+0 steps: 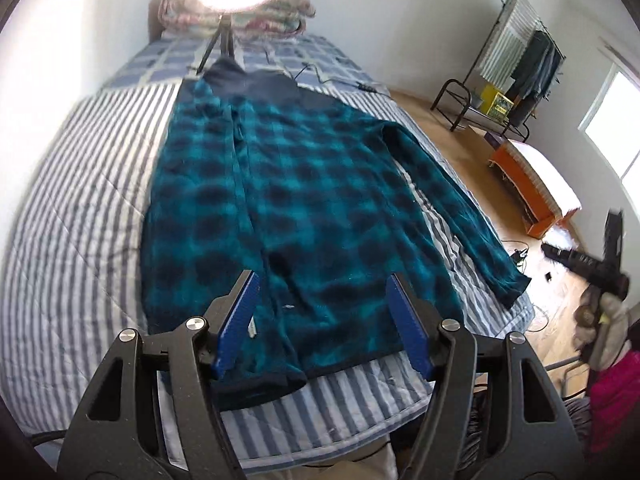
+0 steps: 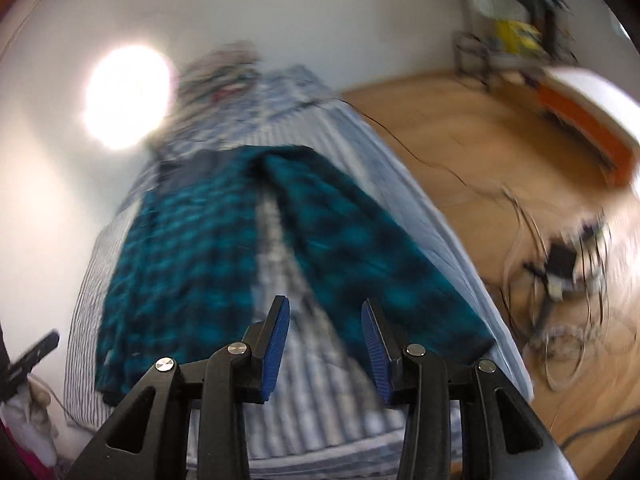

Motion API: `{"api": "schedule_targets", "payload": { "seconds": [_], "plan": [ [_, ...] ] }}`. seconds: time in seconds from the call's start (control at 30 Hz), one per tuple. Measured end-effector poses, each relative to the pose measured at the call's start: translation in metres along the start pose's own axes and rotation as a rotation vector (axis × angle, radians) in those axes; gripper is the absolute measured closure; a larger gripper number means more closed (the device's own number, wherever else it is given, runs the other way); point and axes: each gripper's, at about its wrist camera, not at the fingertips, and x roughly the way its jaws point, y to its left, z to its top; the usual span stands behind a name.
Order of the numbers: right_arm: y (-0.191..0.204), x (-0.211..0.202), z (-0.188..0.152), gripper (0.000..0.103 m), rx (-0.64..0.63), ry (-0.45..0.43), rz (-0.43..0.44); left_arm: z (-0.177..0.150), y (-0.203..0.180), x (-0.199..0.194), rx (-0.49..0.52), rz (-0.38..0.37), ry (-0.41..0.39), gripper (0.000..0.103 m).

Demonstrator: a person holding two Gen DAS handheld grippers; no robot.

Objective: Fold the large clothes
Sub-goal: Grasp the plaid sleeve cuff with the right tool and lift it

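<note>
One teal plaid jacket (image 1: pixel 288 200), lengthwise along bed (image 1: pixel 72 200)

Home bedroom: striped bed (image 1: pixel 72 200), clothes rack (image 1: pixel 532 60), wood floor (image 2: pixel 460 128).

Bed (image 1: pixel 72 200): runs away from the cameras, its far end against the wall. Jacket (image 1: pixel 280 200): lies flat along the bed, collar at the far end, hem at the near edge; one sleeve (image 1: pixel 460 200) stretched along the bed's right side, cuff near the edge. Folded bedding (image 1: pixel 280 8): stacked at the far end. Ring light on a tripod (image 1: pixel 218 46): stands on the bed behind the collar. Cable (image 1: pixel 340 80): trails off the bed's right side to the floor. Clothes rack (image 1: pixel 520 60): on the floor, far right, against the wall. Low bench (image 1: pixel 532 184): on the floor, right of the bed, nearer than the rack.
</note>
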Motion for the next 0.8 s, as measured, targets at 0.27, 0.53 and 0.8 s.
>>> {"api": "schedule_targets", "payload": {
  "seconds": [0.27, 0.53, 0.8],
  "plan": [
    [-0.083, 0.030, -0.012, 0.062, 0.187, 0.039, -0.085, 0.001, -0.008, 0.022, 0.005, 0.001, 0.026, 0.035],
    [-0.111, 0.058, -0.011, 0.062, 0.244, 0.068, -0.129, -0.001, -0.019, 0.037, 0.038, -0.008, 0.053, 0.035],
    [-0.125, 0.065, -0.013, 0.062, 0.280, 0.074, -0.108, -0.001, -0.021, 0.043, 0.044, -0.004, 0.063, 0.035]
  ]
}}
